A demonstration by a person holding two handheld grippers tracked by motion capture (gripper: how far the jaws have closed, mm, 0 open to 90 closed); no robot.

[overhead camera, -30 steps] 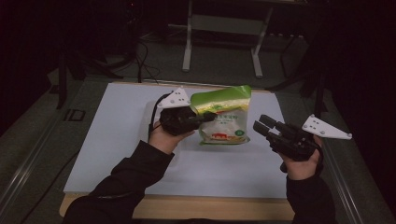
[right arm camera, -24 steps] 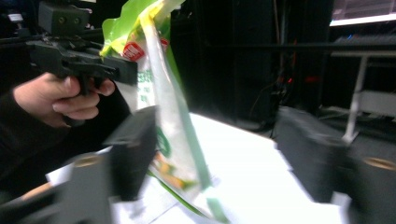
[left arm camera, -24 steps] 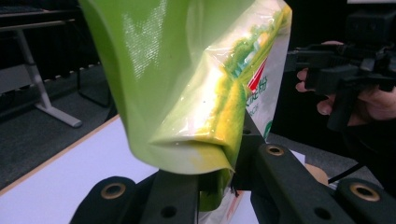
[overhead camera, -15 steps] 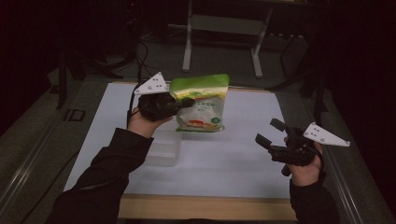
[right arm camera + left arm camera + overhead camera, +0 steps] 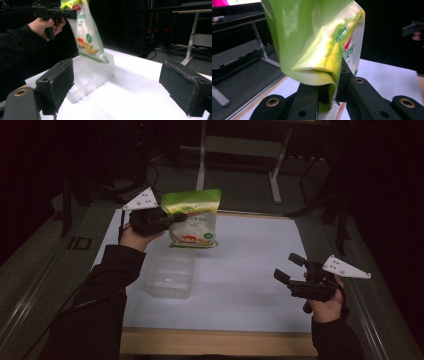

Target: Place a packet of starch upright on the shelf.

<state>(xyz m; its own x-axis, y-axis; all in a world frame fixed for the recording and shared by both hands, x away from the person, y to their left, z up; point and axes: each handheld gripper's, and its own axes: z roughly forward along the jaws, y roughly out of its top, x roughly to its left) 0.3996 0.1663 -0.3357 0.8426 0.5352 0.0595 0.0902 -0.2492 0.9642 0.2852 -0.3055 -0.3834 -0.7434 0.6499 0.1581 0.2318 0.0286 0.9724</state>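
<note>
The white table [image 5: 250,270] carries a clear plastic container [image 5: 169,275] near its left side. Above the container's far edge hangs a green and white bag [image 5: 192,220], lifted off the table and pinched at its upper left edge by the left claw [image 5: 172,218], whose jaws are clenched on the film. The right claw [image 5: 289,269] hovers low at the table's right side, well apart from the bag, jaws having just spread wide with nothing between them.

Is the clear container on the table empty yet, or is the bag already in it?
Empty: the clear container holds nothing; the bag hangs above the table in the left gripper.
</note>
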